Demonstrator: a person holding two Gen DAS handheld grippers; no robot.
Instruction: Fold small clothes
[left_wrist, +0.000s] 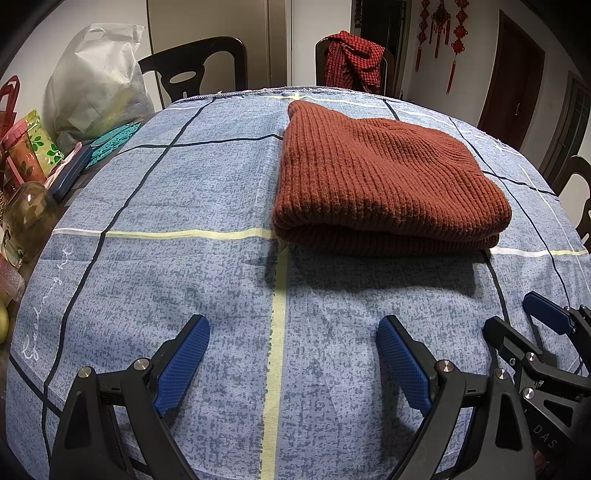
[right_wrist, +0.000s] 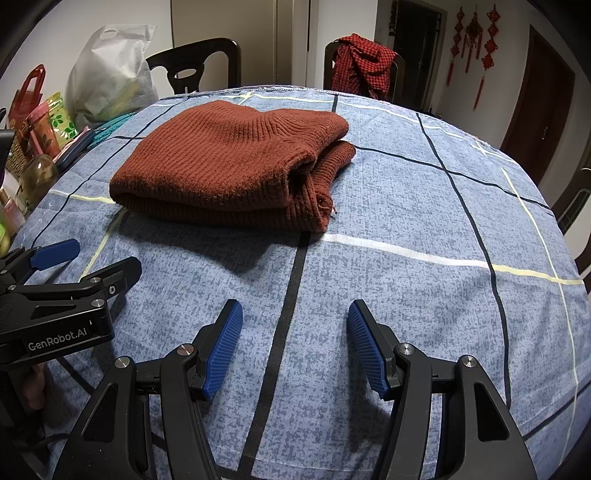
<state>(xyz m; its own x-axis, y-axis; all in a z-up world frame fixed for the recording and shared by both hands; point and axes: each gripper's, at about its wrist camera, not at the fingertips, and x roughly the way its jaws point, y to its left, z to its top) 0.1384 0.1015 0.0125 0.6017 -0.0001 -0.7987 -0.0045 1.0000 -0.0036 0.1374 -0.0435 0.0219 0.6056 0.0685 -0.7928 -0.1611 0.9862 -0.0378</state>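
- Nearest, the left gripper (left_wrist: 293, 363) and right gripper (right_wrist: 295, 347) are held side by side over the blue checked cloth (right_wrist: 406, 314), jaws spread apart, nothing gripped.
- Beyond them, the rust knit garment (right_wrist: 229, 166) is seen folded on the counter.
- Farthest, chairs (left_wrist: 192, 70) are set behind.

A table under a blue checked cloth (left_wrist: 184, 192) carries a folded rust-brown knit garment (left_wrist: 376, 177) toward its far side.

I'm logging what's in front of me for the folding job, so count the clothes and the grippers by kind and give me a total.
Rust-brown knitted garment, folded on the blue cloth: 1
Red checked garment, hung on a chair: 1
Hand-held grippers, left hand-held gripper and right hand-held gripper, both open: 2
Total: 4
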